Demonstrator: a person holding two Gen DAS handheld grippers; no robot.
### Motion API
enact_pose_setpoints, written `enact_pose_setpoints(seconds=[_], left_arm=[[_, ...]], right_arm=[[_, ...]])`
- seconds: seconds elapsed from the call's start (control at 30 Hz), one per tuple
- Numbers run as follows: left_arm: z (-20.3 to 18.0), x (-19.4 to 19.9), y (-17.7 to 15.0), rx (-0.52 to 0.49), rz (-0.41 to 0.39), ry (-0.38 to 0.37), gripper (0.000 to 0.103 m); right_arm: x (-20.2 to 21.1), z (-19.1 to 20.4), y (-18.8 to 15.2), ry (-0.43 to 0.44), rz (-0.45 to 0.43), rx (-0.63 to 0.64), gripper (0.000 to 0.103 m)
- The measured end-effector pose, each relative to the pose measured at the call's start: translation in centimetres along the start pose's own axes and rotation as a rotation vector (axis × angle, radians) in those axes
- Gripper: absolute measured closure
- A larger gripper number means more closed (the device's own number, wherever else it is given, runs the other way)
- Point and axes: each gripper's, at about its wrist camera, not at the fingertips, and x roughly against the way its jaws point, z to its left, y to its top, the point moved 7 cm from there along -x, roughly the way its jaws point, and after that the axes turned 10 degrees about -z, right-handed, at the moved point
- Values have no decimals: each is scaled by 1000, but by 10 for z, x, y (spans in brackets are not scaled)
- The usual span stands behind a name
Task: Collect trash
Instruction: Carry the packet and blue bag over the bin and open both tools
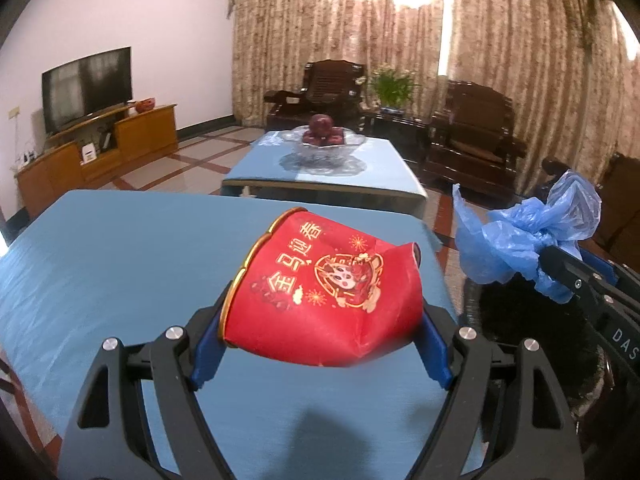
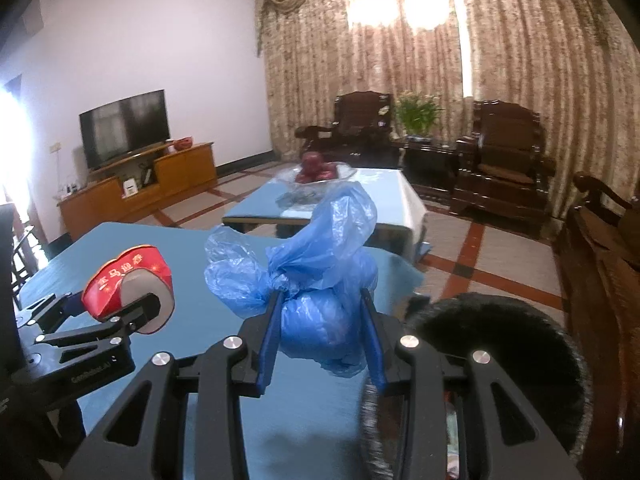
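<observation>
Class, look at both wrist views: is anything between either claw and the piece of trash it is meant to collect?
Nothing visible. The left claw is already shut on the crushed red paper cup, and the right claw on the knotted blue plastic bag. Both pieces are lifted above the blue table.

Both wrist views look forward and slightly down, close over the near blue-clothed table (image 1: 120,248) (image 2: 200,256); shared: far curtained wall (image 1: 500,60) (image 2: 520,60).
</observation>
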Motion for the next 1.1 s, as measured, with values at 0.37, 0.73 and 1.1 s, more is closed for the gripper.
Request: enact_pose_setpoints(seconds=[0.37, 0.73, 1.1], left_arm=[[-102, -8, -8, -58, 11, -149, 26], [-196, -40, -31, -99, 37, -298, 26], [-246, -79, -67, -120, 77, -355, 26]], right_arm=[[32, -88, -5, -160, -9, -26, 66], [33, -177, -20, -293, 19, -69, 66], [11, -231, -65, -356, 97, -104, 66]])
